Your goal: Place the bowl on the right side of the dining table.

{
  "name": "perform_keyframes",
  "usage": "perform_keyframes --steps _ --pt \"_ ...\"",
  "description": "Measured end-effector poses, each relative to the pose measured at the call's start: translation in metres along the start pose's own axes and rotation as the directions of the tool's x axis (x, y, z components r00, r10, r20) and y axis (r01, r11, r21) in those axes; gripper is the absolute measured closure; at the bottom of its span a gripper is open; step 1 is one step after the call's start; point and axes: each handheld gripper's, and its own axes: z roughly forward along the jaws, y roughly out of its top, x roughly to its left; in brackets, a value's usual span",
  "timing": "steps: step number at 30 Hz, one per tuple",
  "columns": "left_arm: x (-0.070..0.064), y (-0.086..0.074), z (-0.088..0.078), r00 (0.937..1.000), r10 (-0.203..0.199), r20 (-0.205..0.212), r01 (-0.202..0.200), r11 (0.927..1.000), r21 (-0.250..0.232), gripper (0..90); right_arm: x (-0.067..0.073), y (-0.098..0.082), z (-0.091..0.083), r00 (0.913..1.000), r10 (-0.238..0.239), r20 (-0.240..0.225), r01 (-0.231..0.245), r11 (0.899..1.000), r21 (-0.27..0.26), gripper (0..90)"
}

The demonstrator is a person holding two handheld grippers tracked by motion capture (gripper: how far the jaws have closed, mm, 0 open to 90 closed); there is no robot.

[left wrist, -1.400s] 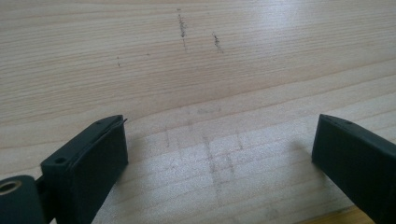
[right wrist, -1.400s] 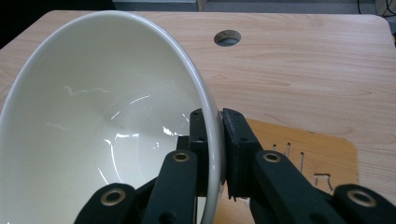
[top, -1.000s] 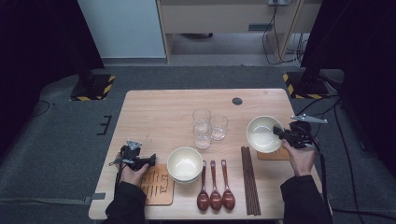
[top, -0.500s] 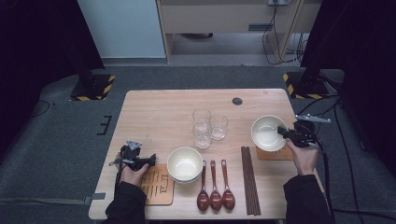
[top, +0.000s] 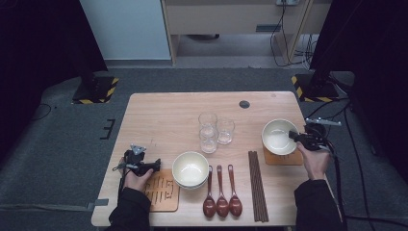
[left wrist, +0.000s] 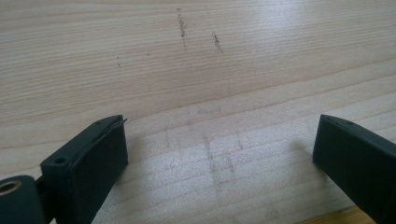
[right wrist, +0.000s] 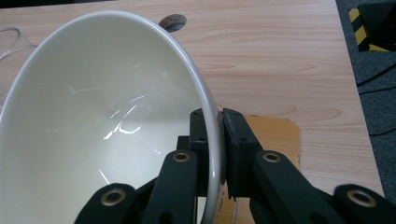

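The right tongs (right wrist: 219, 140) are shut tight on the rim of a round, shiny white bowl (right wrist: 107, 121). One black jaw is inside the bowl and one is outside, so the thin rim sits pinched between them. In the high view the bowl (top: 279, 136) is near the right edge of the worktop (top: 163, 115), over a flat orange-brown square mat (top: 288, 158). I cannot tell if the bowl sits on the mat or hangs just above it. The bowl looks hard and smooth, so I think it could slip, and it could break if it drops. It looks a bit heavy for a grip on one edge, so it may tip. The rim is the best place to hold it, and the tongs should go well down over the rim. The left tongs (left wrist: 219, 154) are wide open and hold nothing. They hover low over bare wood near the front left corner of the worktop, just beside a second orange-brown mat with dark marks (top: 162, 191). A stack of cream bowls (top: 190, 168) sits next to them, near the front edge, well apart from the white bowl.
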Motion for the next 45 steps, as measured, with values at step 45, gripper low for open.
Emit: perform_keyframes --steps 45 --pt "0.0 0.0 0.0 1.0 0.0 0.0 0.0 1.0 0.0 2.0 -0.026 -0.013 0.04 0.9985 0.04 0.038 -0.045 0.99 0.131 83.5"
